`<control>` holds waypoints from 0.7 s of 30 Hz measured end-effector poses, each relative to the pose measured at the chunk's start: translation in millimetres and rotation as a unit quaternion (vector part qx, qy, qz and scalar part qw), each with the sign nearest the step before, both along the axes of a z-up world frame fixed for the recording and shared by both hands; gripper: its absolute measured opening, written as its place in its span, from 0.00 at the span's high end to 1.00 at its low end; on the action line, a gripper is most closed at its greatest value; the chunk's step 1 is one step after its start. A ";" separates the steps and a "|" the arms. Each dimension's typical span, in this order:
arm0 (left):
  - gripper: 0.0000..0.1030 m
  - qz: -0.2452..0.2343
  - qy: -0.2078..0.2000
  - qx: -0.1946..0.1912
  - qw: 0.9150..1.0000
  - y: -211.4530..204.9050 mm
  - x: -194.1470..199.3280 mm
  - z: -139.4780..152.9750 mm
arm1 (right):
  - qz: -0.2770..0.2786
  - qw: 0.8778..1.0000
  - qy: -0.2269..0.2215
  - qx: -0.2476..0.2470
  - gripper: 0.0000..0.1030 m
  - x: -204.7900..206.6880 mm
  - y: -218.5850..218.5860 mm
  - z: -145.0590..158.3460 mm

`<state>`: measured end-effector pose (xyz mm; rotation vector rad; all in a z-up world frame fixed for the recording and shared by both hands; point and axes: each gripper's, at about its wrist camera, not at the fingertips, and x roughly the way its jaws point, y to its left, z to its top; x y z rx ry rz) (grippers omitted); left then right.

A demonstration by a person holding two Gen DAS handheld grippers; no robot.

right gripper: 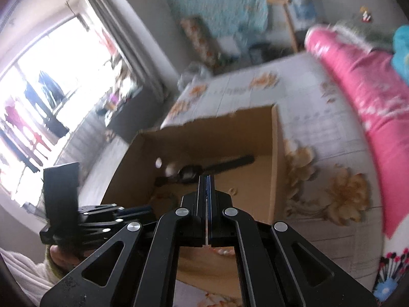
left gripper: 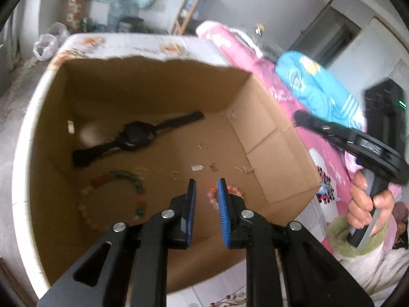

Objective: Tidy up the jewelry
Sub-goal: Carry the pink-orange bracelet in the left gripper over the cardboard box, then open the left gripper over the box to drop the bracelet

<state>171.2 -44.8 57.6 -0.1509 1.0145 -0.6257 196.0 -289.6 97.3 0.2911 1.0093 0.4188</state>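
Observation:
An open cardboard box [left gripper: 276,138] stands on a floral sheet and holds the jewelry. On its floor lie a black wristwatch [left gripper: 135,138], a multicoloured bead bracelet [left gripper: 112,199], a pink bead bracelet [left gripper: 235,192] and several small gold pieces [left gripper: 212,167]. My left gripper [left gripper: 206,185] hangs over the box's near side, open, with nothing between its blue pads. The pink bracelet lies just below and behind its right finger. My right gripper [right gripper: 206,179] is shut and empty, pointing down at the box [right gripper: 277,153] near the watch [right gripper: 194,172]. A hand holds it to the right of the box.
A pink quilt [left gripper: 255,58] and a blue garment [left gripper: 314,84] are piled right of the box. The sheet [right gripper: 319,133] spreads around it. A window [right gripper: 51,76] with hanging clothes is at the left. The other handheld gripper body [right gripper: 76,204] sits left of mine.

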 end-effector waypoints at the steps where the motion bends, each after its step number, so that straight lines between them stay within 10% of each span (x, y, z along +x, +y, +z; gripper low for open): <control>1: 0.81 0.006 -0.008 -0.001 1.000 2.3 -1.9 3.3 | 0.012 1.000 0.019 0.000 1.00 9.8 5.7 -4.6; 13: 0.48 0.091 -0.095 -0.005 0.991 57.1 -29.0 27.1 | 0.073 0.989 0.099 -0.077 0.83 63.3 66.9 -31.2; 21: 0.25 0.101 -0.135 0.002 0.986 68.0 -51.0 37.6 | 0.012 0.999 0.025 -0.047 0.72 19.1 38.8 17.8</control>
